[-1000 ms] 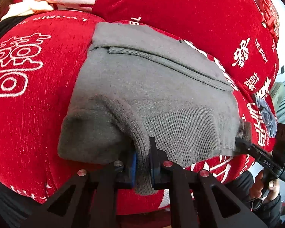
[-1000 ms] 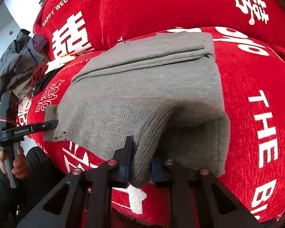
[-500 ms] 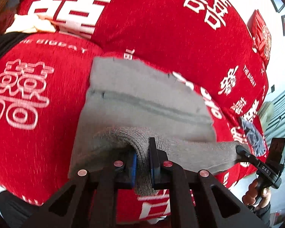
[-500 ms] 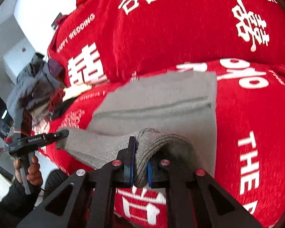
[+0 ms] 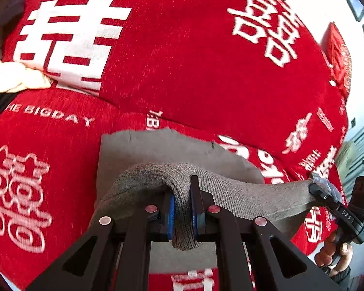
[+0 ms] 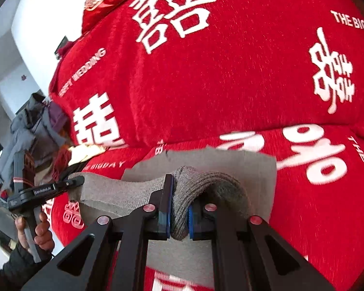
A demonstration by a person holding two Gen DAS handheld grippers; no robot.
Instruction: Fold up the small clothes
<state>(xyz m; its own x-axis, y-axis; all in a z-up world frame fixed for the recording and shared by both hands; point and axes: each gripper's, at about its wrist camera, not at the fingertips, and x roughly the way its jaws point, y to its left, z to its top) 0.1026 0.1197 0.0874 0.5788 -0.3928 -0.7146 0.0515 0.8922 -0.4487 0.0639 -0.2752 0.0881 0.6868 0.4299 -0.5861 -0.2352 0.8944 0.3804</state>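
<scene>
A grey ribbed knit garment [image 5: 233, 194] is held lifted above a red plush sofa cover [image 5: 182, 72] printed with white characters. One bunched edge is clamped between the blue-padded jaws of the left gripper [image 5: 182, 208]; the opposite edge is pinched likewise by the right gripper [image 6: 178, 215]. The ribbed hem is stretched taut between the two. A smoother, flat grey portion lies on the seat cushion behind. A pile of grey clothing [image 6: 29, 131] is seen at the sofa's end.

The grey sweater [image 5: 143, 148] under its lifted hem is hidden; its far edge blurs.
</scene>
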